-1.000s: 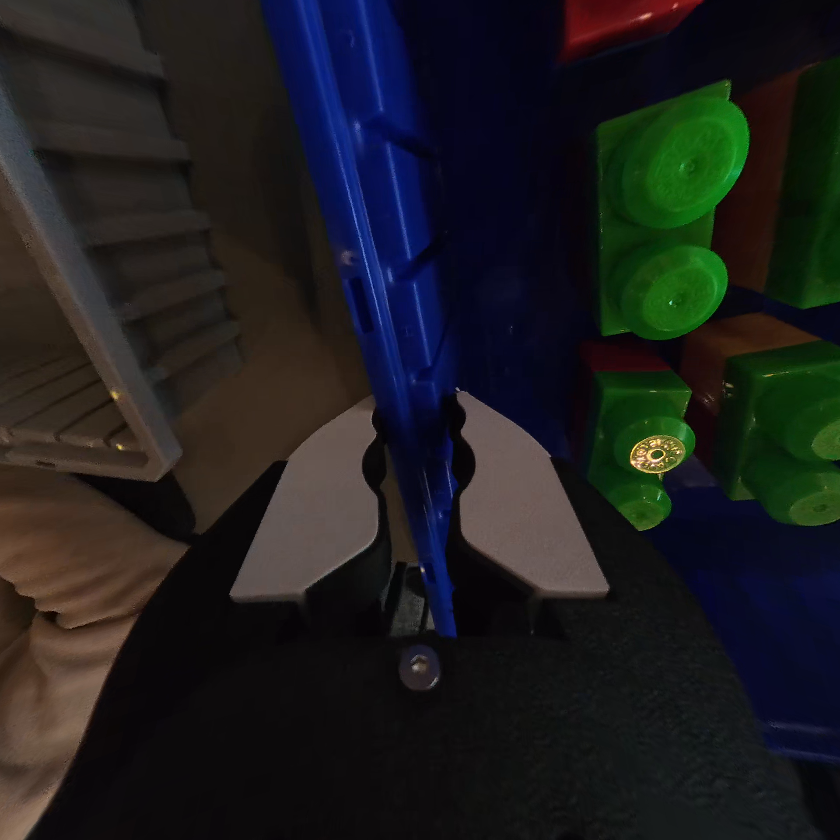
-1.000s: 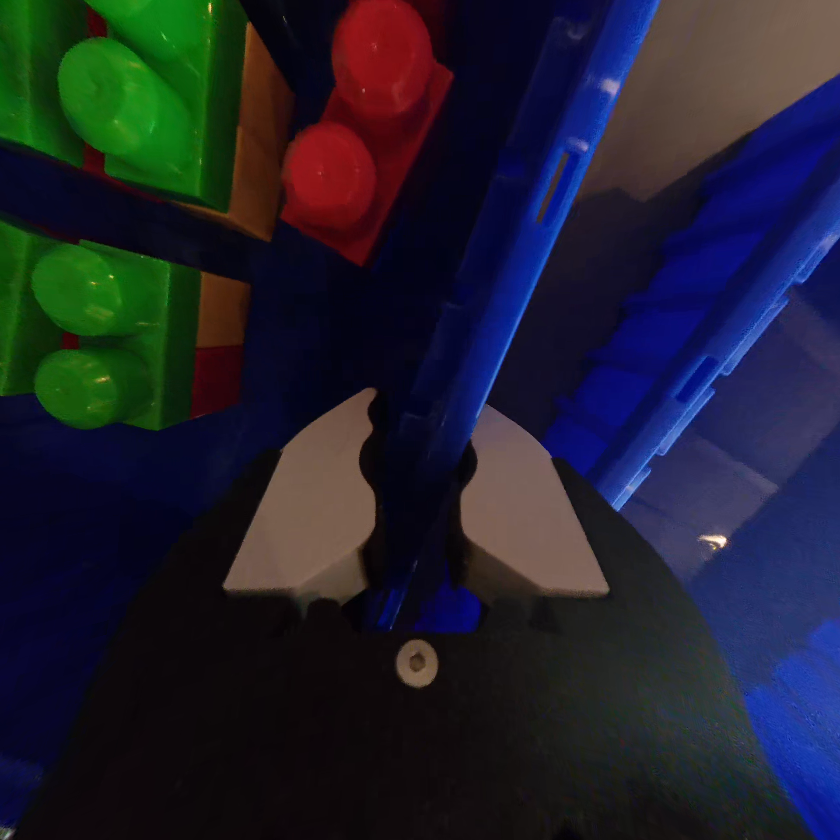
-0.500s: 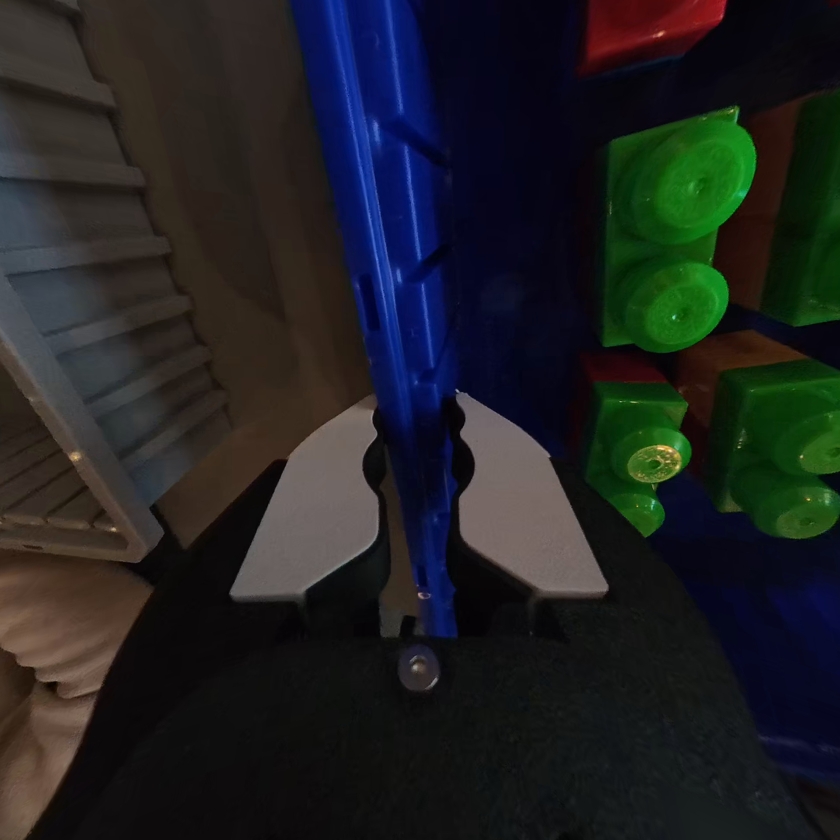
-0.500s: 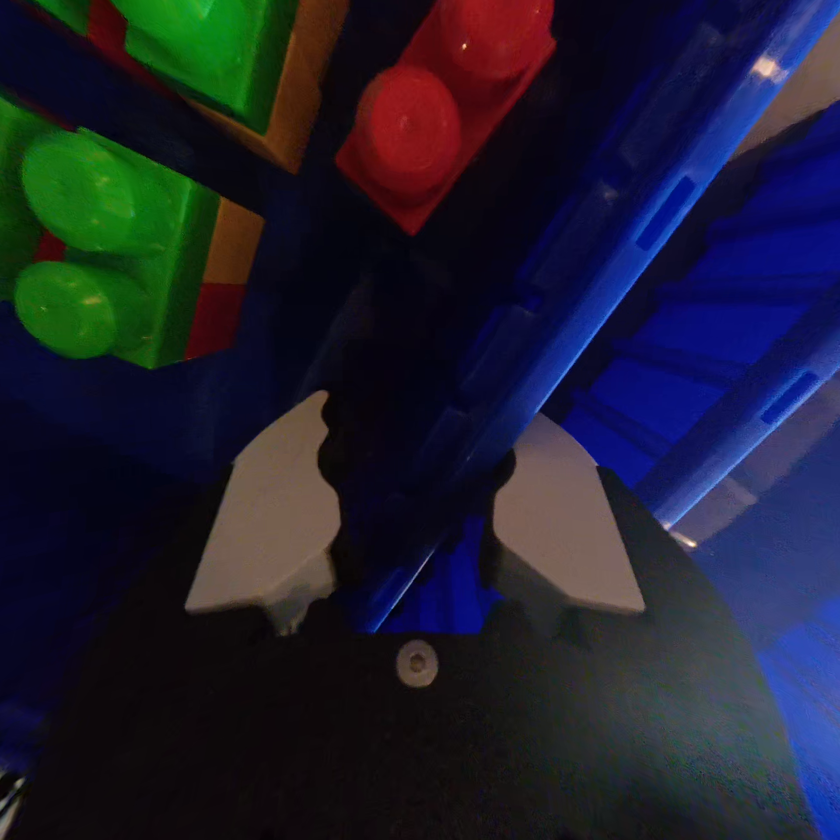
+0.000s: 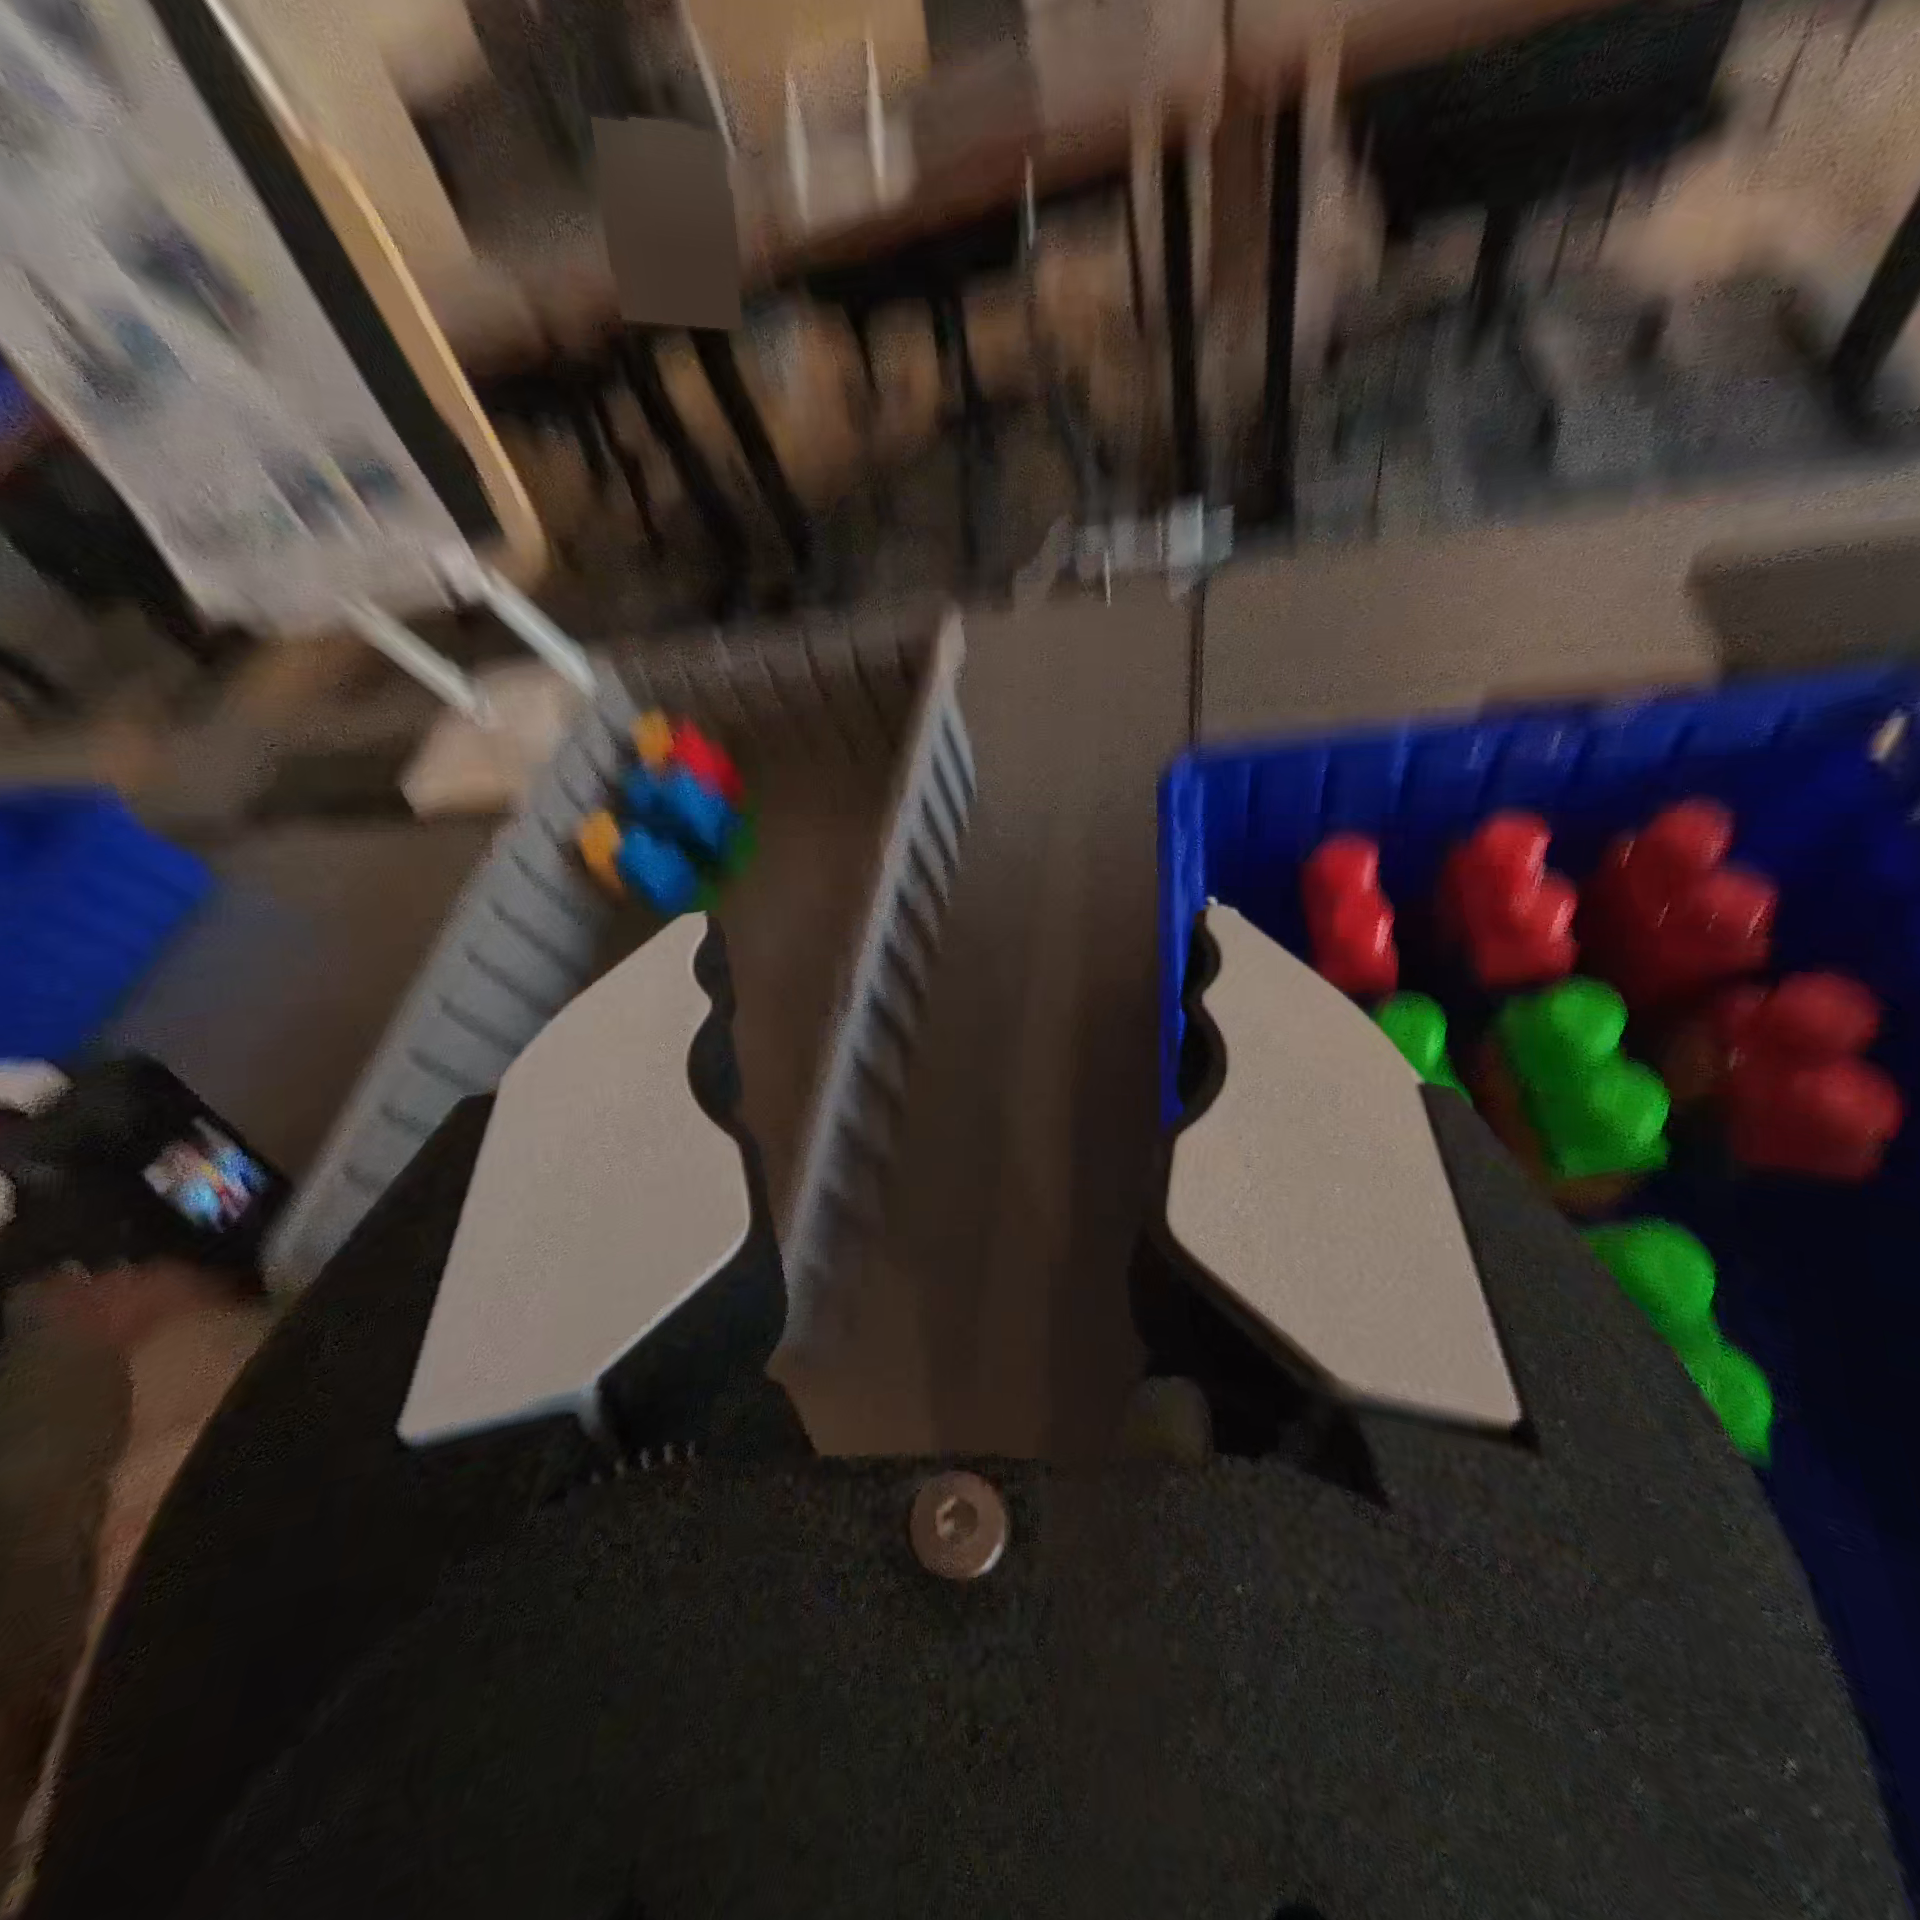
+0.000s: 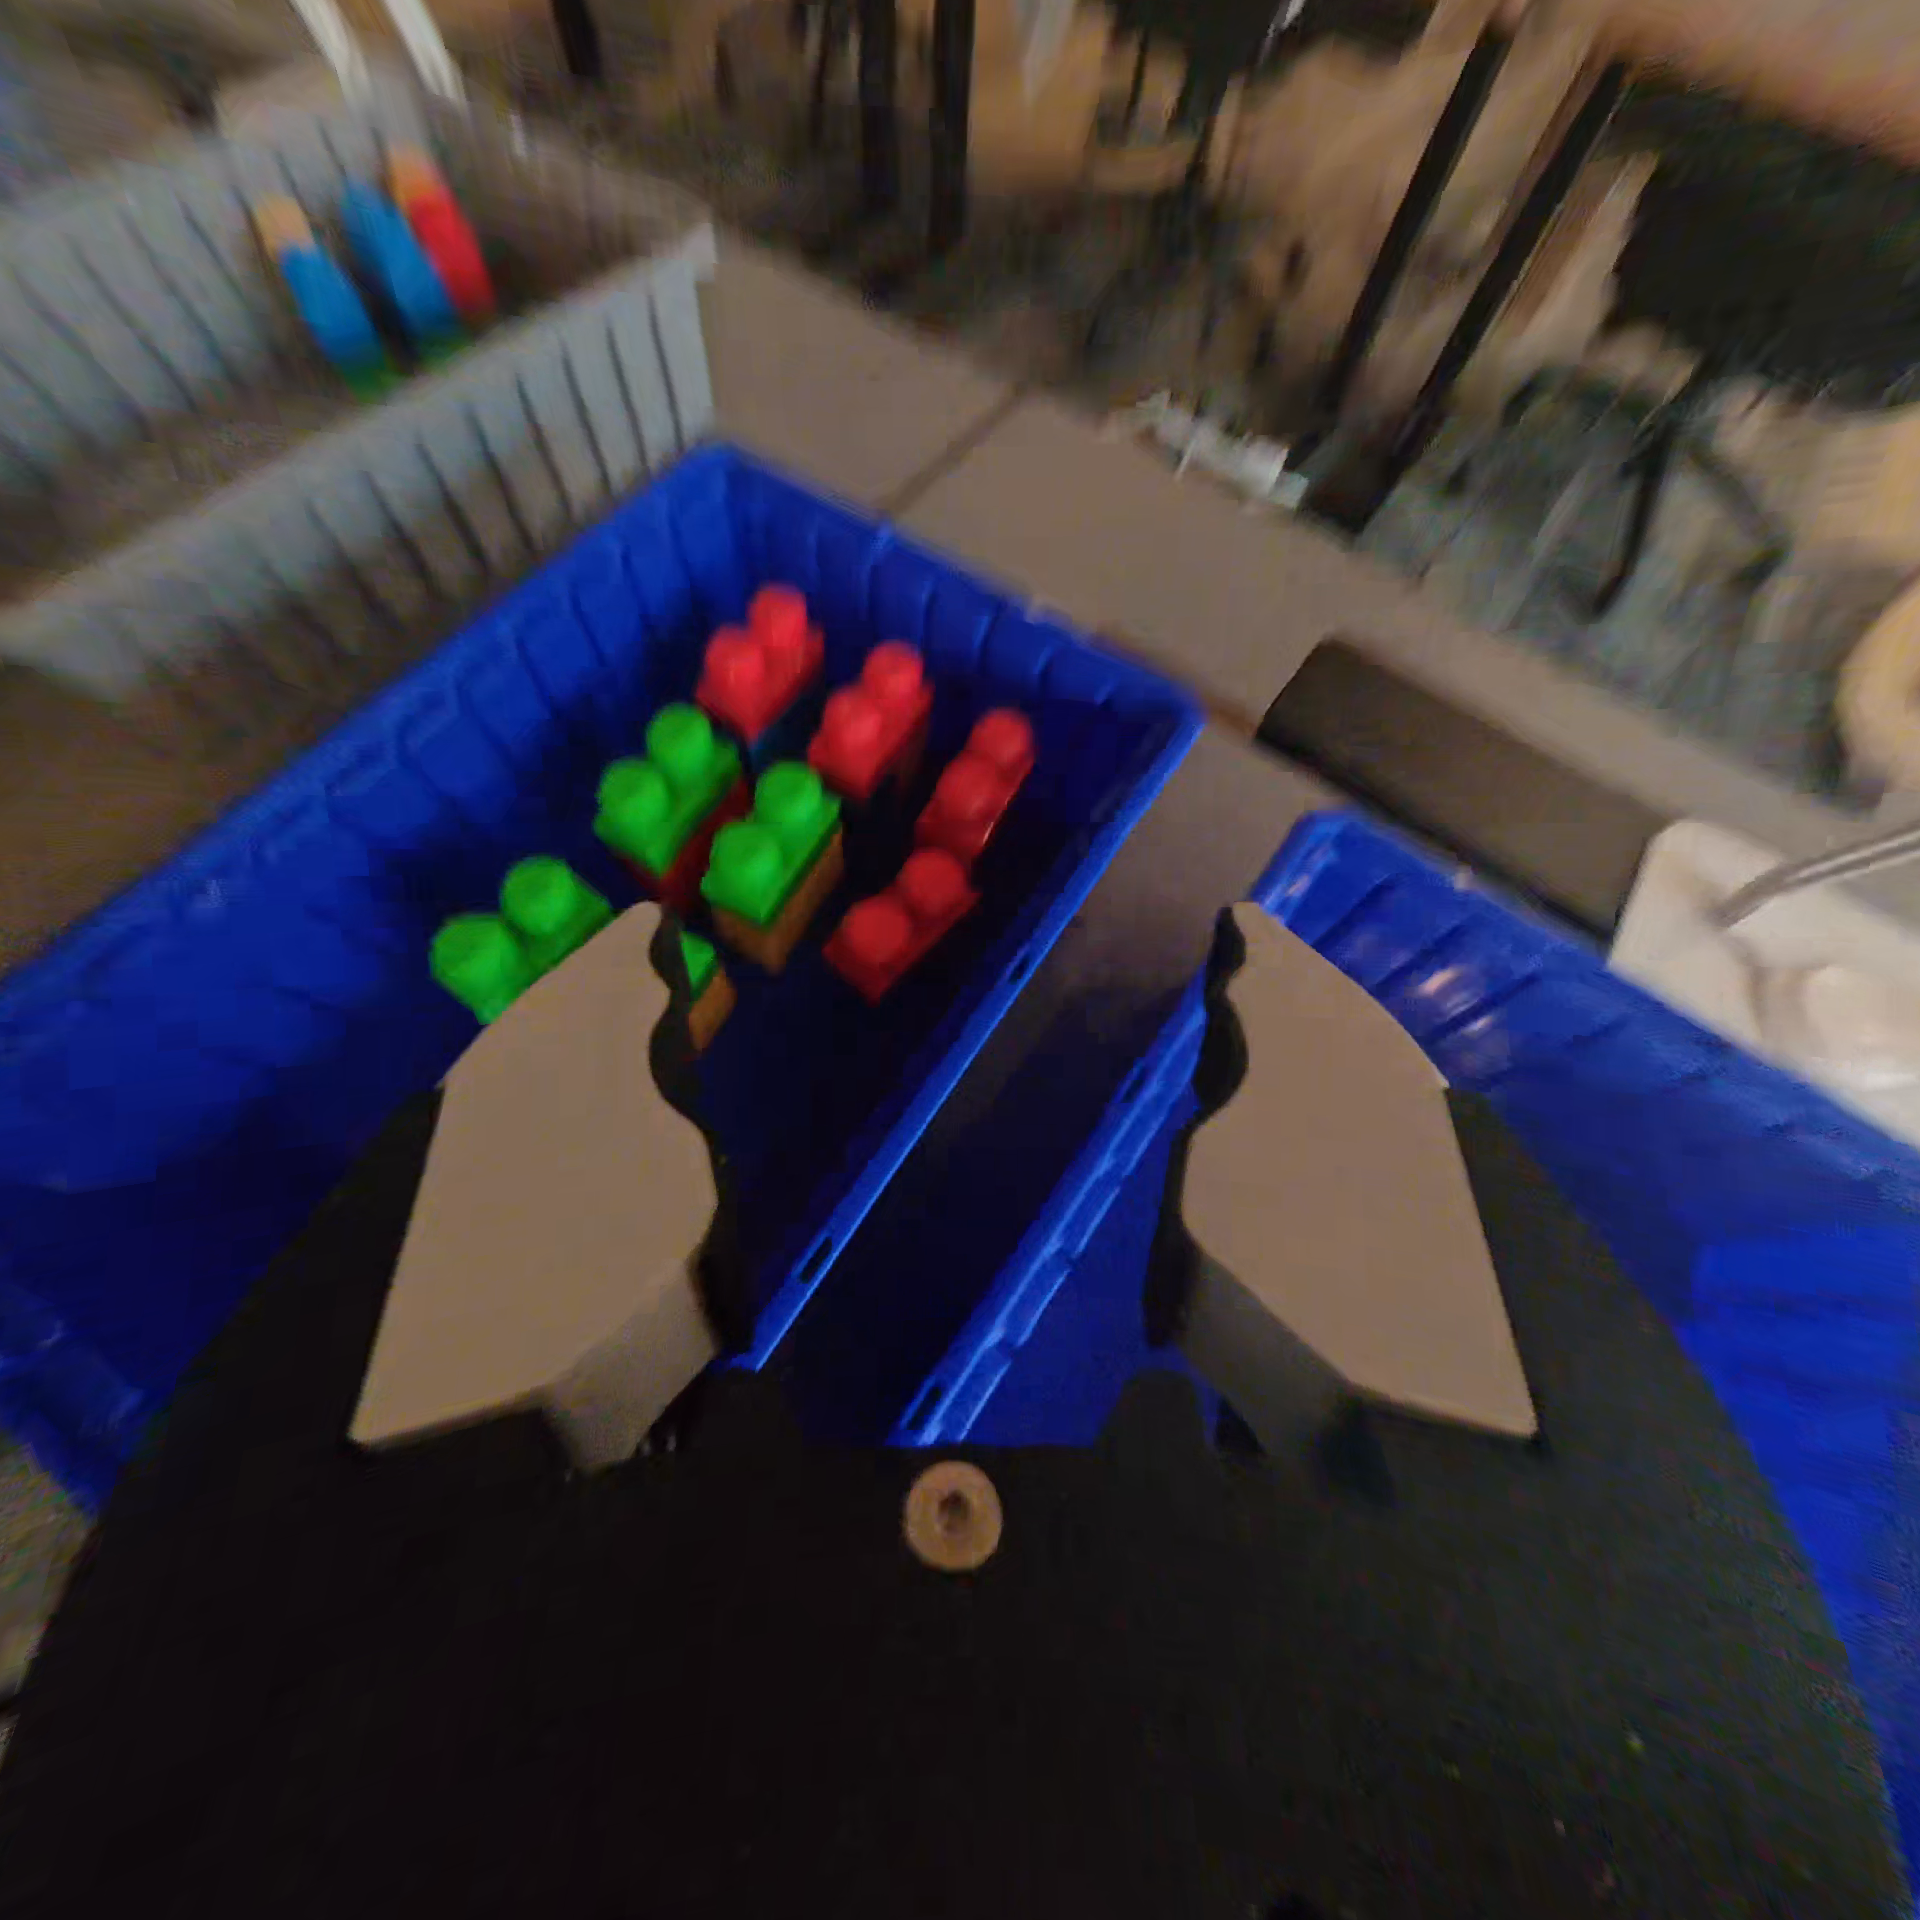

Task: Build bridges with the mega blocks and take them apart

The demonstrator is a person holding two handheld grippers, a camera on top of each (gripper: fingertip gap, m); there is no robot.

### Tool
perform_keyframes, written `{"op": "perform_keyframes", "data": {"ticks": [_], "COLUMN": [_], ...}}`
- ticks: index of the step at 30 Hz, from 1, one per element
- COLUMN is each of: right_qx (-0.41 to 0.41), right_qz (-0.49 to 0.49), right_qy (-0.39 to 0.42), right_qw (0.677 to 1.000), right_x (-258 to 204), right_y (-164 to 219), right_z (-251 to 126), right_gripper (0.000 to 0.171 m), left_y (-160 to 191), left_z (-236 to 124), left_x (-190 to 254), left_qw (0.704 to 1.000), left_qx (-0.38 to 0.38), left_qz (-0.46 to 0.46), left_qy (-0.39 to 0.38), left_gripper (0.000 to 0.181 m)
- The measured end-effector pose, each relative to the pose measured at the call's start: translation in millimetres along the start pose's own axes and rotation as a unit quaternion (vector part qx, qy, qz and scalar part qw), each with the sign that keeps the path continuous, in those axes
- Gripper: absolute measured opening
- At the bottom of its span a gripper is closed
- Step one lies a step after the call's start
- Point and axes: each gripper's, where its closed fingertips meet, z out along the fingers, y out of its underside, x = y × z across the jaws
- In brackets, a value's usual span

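Observation:
A blue bin [image 6: 312, 831] holds several red and green mega blocks [image 6: 769, 810], stacked in small towers. In the left wrist view the same bin [image 5: 1455, 758] is at the right, with red and green blocks [image 5: 1558, 1039] inside. My left gripper [image 5: 956, 935] is open and empty, raised above the gap between the grey bin and the blue bin. My right gripper [image 6: 940, 925] is open and empty, above the blue bin's right wall [image 6: 997, 1029]. Both views are motion-blurred.
A grey ribbed bin [image 5: 883, 935] at the left holds a small stack of blue, red and orange blocks [image 5: 675, 821]; it also shows in the right wrist view [image 6: 416, 436]. A second blue bin [image 6: 1558, 1039] stands right of the first. A white object [image 6: 1787, 956] lies at far right.
Both grippers have let go of the blue bin's walls, opened wide, and pulled up and back, so the bins now show from above.

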Motion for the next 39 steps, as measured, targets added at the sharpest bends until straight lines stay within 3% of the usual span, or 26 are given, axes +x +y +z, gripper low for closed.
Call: {"op": "perform_keyframes", "data": {"ticks": [3, 5, 8, 10, 14, 16, 17, 21, 25, 31, 39], "right_qx": [0.11, 0.151, 0.233, 0.278, 0.271, 0.232, 0.195, 0.034, -0.076, -0.166, -0.229], "right_qz": [0.011, 0.005, 0.002, 0.009, 0.045, 0.04, 0.038, 0.054, 0.103, 0.133, 0.146], "right_qy": [0.013, 0.031, 0.025, -0.006, -0.054, -0.054, -0.053, -0.037, 0.011, 0.016, -0.022], "right_qw": [0.994, 0.988, 0.972, 0.961, 0.96, 0.97, 0.979, 0.997, 0.992, 0.977, 0.962], "right_x": [26, 45, 67, 78, 112, 135, 146, 193, 229, 237, 221], "right_y": [-32, -41, -53, -56, -38, -16, 1, 76, 138, 202, 253], "right_z": [-43, -66, -97, -114, -132, -134, -132, -123, -115, -95, -71], "right_gripper": [0.093, 0.096, 0.077, 0.072, 0.071, 0.069, 0.07, 0.106, 0.107, 0.103, 0.096], "left_y": [-54, -68, -77, -91, -108, -110, -106, -70, -31, 24, 87], "left_z": [-62, -86, -95, -111, -142, -146, -143, -127, -102, -74, -33], "left_x": [-1, 10, 55, 90, 141, 157, 170, 237, 291, 364, 389], "left_qw": [0.982, 0.975, 0.971, 0.944, 0.896, 0.893, 0.901, 0.925, 0.942, 0.942, 0.93], "left_qx": [0.188, 0.221, 0.217, 0.27, 0.352, 0.358, 0.335, 0.17, 0.033, -0.114, -0.258], "left_qz": [0.019, 0.01, -0.02, -0.04, -0.052, -0.072, -0.072, -0.062, -0.049, 0.005, 0.059], "left_qy": [-0.029, -0.015, 0.103, 0.187, 0.266, 0.262, 0.265, 0.335, 0.331, 0.316, 0.256], "left_gripper": [0.086, 0.102, 0.134, 0.114, 0.019, 0.007, 0.005, 0.004, 0.009, 0.031, 0.032]}}
